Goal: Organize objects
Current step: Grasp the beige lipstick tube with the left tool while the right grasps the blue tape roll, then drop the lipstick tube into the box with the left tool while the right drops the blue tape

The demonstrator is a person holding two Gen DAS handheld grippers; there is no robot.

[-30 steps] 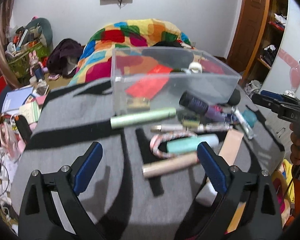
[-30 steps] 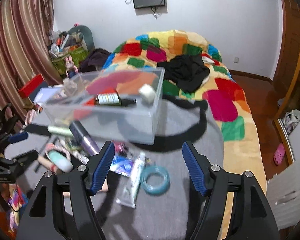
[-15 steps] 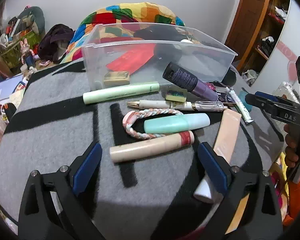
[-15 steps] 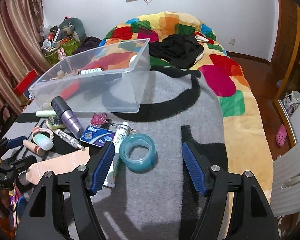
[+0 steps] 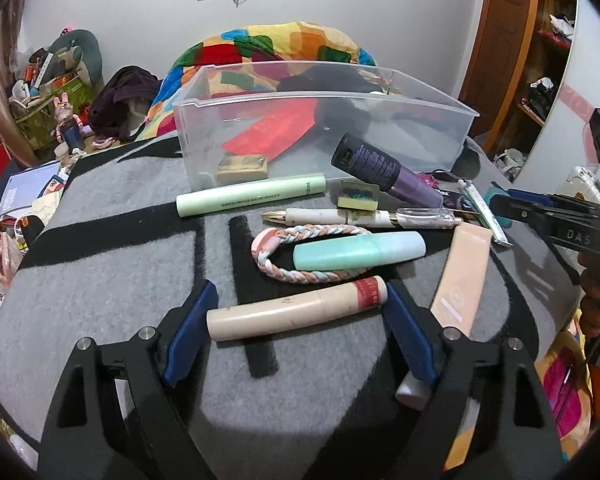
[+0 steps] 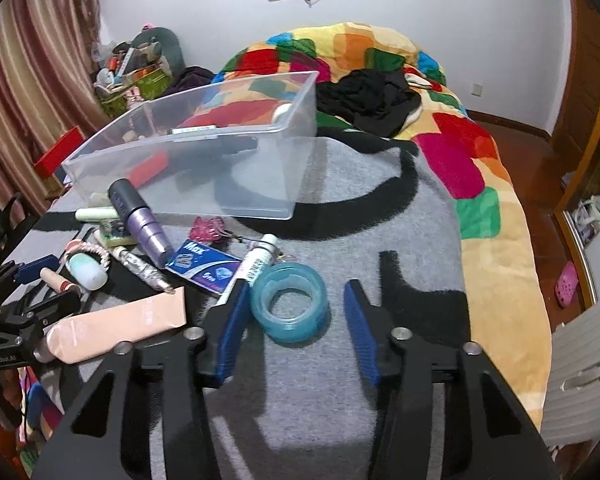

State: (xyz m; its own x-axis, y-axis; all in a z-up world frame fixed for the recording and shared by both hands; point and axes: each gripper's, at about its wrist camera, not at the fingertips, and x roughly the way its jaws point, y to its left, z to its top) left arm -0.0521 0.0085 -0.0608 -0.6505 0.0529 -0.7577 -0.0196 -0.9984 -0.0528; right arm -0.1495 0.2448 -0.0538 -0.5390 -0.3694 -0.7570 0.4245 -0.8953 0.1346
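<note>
Grey-and-black blanket (image 5: 100, 272) carries the scattered items in front of the clear plastic storage bin (image 5: 284, 92). Left gripper (image 5: 298, 320): jaws spread, straddling the beige cylindrical tube with red band (image 5: 296, 308), which lies lengthwise between the blue pads; contact cannot be confirmed. Right gripper (image 6: 296, 320): jaws spread around the translucent blue tape roll (image 6: 289, 302), left pad just beside it, right pad apart. Both items rest on the blanket, outside the bin
</note>
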